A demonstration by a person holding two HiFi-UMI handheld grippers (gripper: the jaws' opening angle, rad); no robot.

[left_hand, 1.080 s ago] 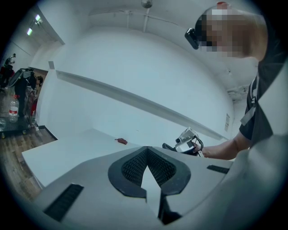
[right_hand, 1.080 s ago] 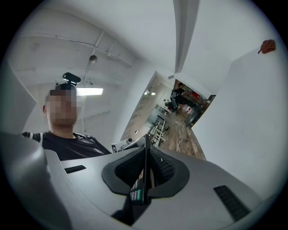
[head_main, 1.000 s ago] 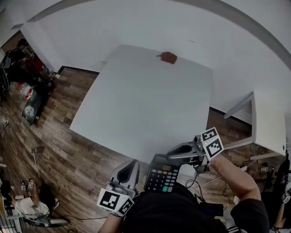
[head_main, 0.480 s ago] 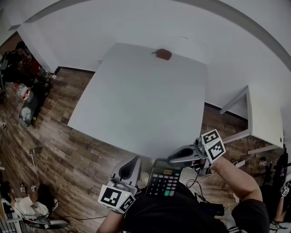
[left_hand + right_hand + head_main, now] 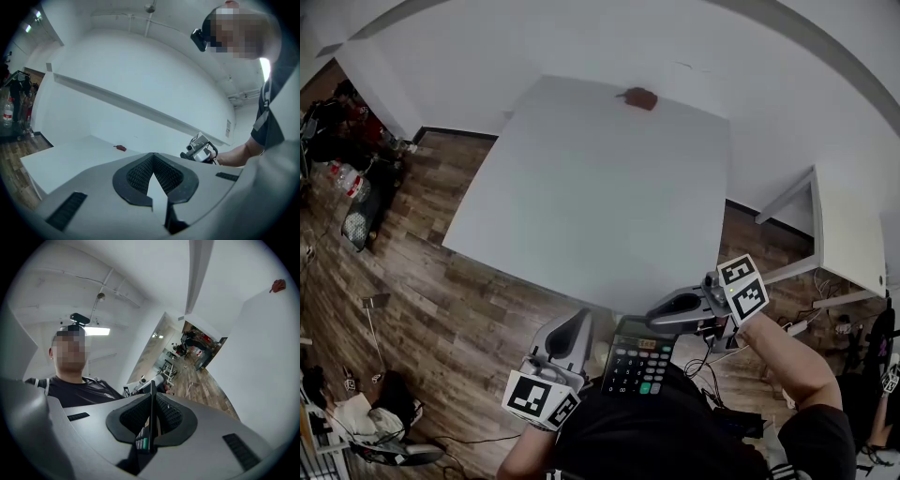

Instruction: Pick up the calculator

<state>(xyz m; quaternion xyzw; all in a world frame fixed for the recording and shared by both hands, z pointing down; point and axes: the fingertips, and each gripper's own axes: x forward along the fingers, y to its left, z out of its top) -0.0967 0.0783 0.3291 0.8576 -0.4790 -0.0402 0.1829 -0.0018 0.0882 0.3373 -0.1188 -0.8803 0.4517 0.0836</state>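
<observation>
The black calculator (image 5: 637, 361), with grey, green and red keys, hangs just past the white table's (image 5: 591, 197) near edge, close to the person's body. My right gripper (image 5: 661, 317) is shut on its upper right part. In the right gripper view the calculator (image 5: 151, 420) stands edge-on between the black pads. My left gripper (image 5: 577, 323) hovers to the calculator's left, apart from it, jaws together and empty. From the left gripper view, its tips (image 5: 153, 157) meet, and the right gripper (image 5: 201, 150) shows beyond them.
A small red object (image 5: 639, 97) lies at the table's far edge. A second white table (image 5: 848, 239) stands to the right. Bottles and clutter (image 5: 347, 187) line the wood floor at left. Cables lie on the floor below the right hand.
The right gripper has drawn the calculator back a little from the table's near edge toward the body. The left gripper drifted slightly alongside it. Both grips are unchanged.
</observation>
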